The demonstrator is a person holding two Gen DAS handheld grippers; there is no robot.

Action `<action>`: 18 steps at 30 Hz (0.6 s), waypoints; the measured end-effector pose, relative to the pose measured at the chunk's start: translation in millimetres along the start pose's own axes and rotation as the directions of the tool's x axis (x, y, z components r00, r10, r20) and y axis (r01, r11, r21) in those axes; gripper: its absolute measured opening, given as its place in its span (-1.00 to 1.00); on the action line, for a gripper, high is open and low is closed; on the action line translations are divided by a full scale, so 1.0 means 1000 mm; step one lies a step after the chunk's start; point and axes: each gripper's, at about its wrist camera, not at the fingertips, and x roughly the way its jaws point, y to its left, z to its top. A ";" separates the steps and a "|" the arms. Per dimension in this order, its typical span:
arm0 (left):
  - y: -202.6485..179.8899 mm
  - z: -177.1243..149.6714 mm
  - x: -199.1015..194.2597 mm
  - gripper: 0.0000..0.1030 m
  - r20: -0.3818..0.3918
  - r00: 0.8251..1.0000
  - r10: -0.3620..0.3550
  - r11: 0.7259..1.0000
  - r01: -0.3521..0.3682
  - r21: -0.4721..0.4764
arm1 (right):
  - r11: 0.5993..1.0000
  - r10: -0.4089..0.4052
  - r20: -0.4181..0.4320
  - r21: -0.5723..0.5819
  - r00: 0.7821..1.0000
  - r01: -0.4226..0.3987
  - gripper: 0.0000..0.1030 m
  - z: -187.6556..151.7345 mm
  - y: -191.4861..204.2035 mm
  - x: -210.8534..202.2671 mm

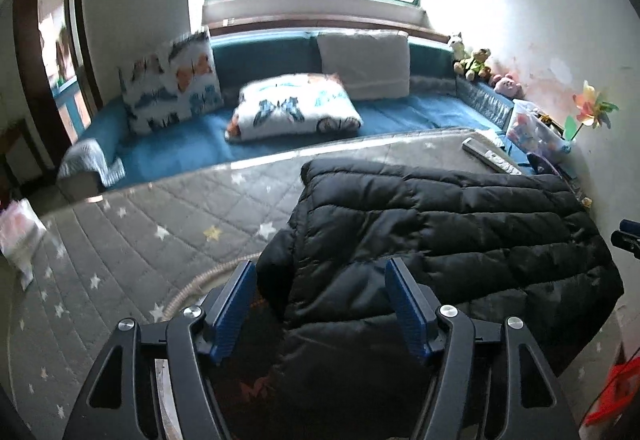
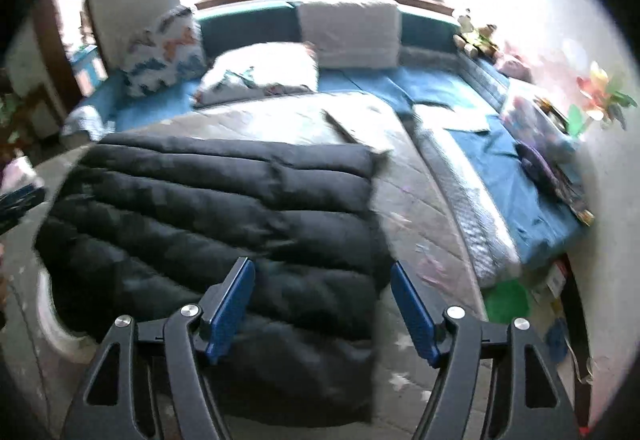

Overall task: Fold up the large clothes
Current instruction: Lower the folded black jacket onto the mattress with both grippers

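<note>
A black quilted puffer jacket [image 1: 440, 232] lies folded flat on a grey star-patterned mattress [image 1: 160, 224]. My left gripper [image 1: 320, 272] is open above the jacket's near left corner, where a sleeve end bulges out; nothing is between its blue pads. In the right wrist view the same jacket [image 2: 216, 208] fills the left and middle. My right gripper [image 2: 323, 274] is open above the jacket's near right edge and holds nothing. The other gripper shows at the far edge of each view [image 1: 626, 236] [image 2: 18, 204].
A blue daybed [image 1: 400, 112] under the window carries butterfly pillows [image 1: 292, 106], a grey cushion [image 1: 364, 62] and plush toys [image 1: 476, 62]. A remote control [image 1: 490, 156] lies on the mattress's far right. A plastic toy box [image 1: 532, 128] and pinwheel [image 1: 592, 108] stand by the right wall.
</note>
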 end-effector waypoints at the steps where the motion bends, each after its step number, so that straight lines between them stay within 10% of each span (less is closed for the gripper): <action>1: -0.005 -0.003 -0.004 0.37 0.009 1.000 -0.017 1.000 0.017 0.011 | 1.000 0.024 0.000 -0.014 1.000 -0.024 0.50 -0.003 0.004 0.002; 18: 0.007 -0.063 0.058 0.35 -0.164 0.985 -0.054 0.998 0.050 -0.028 | 0.998 0.009 -0.137 0.071 0.991 0.001 0.50 -0.051 -0.009 0.056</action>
